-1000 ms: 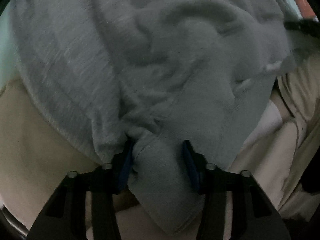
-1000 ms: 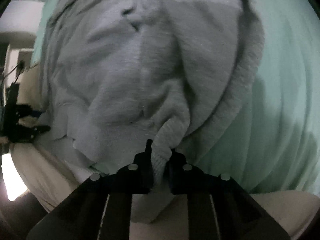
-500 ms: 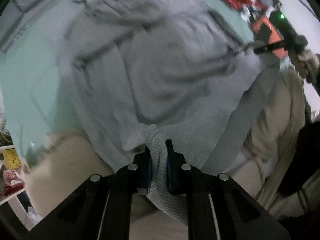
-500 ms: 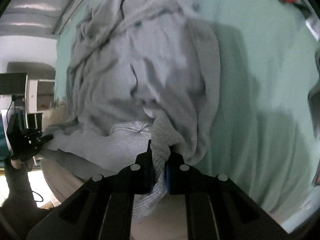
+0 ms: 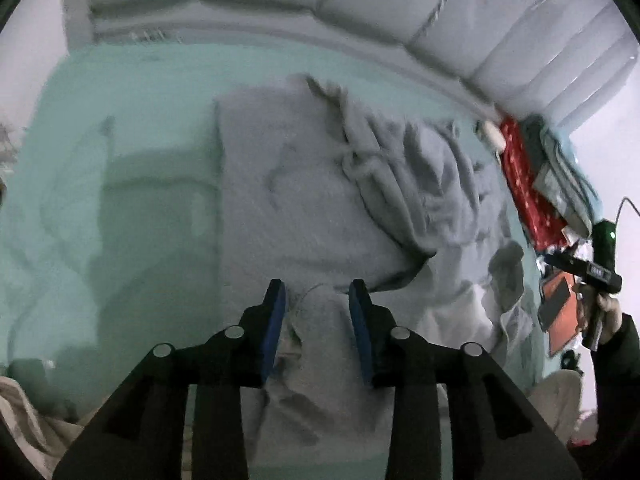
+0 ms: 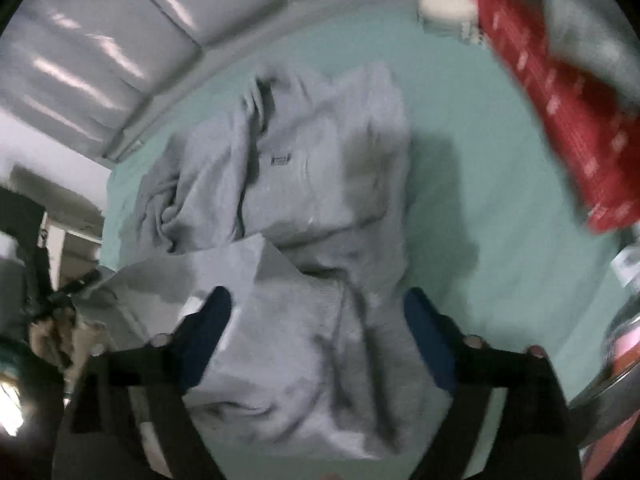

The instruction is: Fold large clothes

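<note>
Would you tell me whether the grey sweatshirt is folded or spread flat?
Partly folded: the grey sweatshirt lies doubled and bunched on the green sheet.

The left gripper (image 5: 317, 312), jaws just opening, hung over the grey sweatshirt (image 5: 320, 200) on the green sheet (image 5: 120, 160).

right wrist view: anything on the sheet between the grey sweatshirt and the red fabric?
Nothing. Between the grey sweatshirt and the red fabric lies only bare mint sheet with a shadow on it, per the right wrist view.
</note>
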Tool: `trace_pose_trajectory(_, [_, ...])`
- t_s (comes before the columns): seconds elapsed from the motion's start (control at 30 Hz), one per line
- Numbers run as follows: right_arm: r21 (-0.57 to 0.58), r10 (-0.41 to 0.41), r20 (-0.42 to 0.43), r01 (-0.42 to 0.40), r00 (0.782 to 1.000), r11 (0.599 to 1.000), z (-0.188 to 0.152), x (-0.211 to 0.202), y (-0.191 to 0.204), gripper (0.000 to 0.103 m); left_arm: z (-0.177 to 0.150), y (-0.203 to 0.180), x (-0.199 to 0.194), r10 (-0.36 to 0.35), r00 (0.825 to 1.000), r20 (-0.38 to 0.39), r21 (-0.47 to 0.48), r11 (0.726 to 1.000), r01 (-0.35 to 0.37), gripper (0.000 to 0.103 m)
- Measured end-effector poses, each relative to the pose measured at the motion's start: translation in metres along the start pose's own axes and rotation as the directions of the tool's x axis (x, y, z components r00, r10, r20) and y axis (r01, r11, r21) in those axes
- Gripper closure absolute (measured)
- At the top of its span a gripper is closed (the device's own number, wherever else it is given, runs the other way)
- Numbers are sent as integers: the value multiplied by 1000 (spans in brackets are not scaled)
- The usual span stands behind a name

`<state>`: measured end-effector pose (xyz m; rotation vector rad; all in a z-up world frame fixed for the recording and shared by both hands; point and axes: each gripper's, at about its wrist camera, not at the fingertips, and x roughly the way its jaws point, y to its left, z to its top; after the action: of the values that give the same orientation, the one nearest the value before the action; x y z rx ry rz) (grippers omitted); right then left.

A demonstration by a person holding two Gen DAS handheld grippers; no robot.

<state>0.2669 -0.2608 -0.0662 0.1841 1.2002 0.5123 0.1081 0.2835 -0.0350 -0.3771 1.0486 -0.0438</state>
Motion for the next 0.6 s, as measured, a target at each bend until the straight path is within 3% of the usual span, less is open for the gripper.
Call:
trace_pose_trajectory(0.1, [-112, -41, 32, 44, 999, 993, -14, -4, 4, 14, -14, 18, -31, 14, 998, 68, 0, 1000, -14, 54])
trace_pose_trajectory(0.17, [-232, -89, 25, 92, 996, 968, -25, 2, 13, 14, -20, 26, -44, 35, 994, 100, 14, 999, -37, 51])
trace_pose_trajectory(0.23, [-335, -77, 25, 81, 997, 939, -31, 10, 19, 14, -21, 29, -49, 21, 997, 80, 83, 996, -28, 51])
trace_pose_trajectory(0.3, [-429, -66, 16, 66, 998, 901, -34, 24, 35, 14, -27, 22, -37, 0, 1000, 9, 160, 987, -2, 51])
trace_pose_trajectory(0.4, [-562, -75, -4, 60, 997, 825, -36, 51, 57, 14, -40, -1, -5, 30, 996, -87, 310, 951, -2, 51])
trace_pose_trajectory(0.5, [-635, -73, 4, 59, 997, 770, -36, 71, 69, 14, -45, -21, 20, 37, 995, -95, 413, 911, 5, 51])
trace_pose_trajectory(0.6, [-639, -58, -21, 31, 998, 768, -32, 86, 70, 15, -41, -36, 37, 13, 998, -66, 467, 884, 19, 45])
